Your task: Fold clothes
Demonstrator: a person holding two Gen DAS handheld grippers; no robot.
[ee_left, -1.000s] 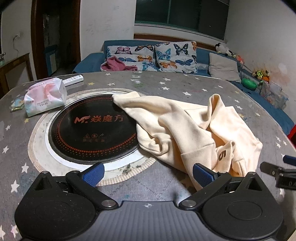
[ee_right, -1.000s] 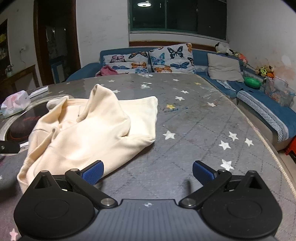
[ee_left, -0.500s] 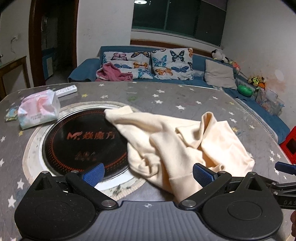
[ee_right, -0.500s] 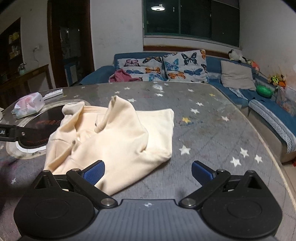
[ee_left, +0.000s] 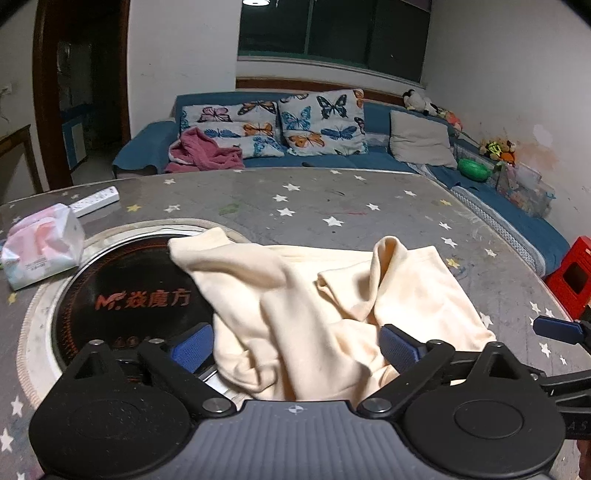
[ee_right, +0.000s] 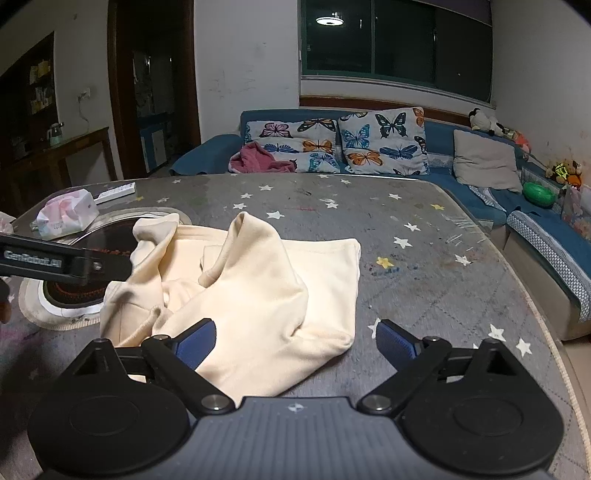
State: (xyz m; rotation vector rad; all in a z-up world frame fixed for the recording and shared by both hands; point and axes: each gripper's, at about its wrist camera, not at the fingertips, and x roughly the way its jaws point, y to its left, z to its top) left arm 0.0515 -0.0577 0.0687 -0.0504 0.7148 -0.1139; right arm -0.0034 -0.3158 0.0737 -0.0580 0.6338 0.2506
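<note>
Since a second ago, both cameras have been raised and drawn back. The near hem of the cream garment (ee_left: 295, 306) is hidden behind the left gripper (ee_left: 295, 349). It lies crumpled on the counter (ee_right: 424, 280), its edge between the wide-open, empty left and right gripper (ee_right: 295, 341).

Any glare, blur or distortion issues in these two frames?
Left wrist view: fisheye bends the table edge, corners vignetted, cream garment slightly soft. Right wrist view: ceiling lamp reflected in the window, garment evenly lit, mostly sharp.
</note>
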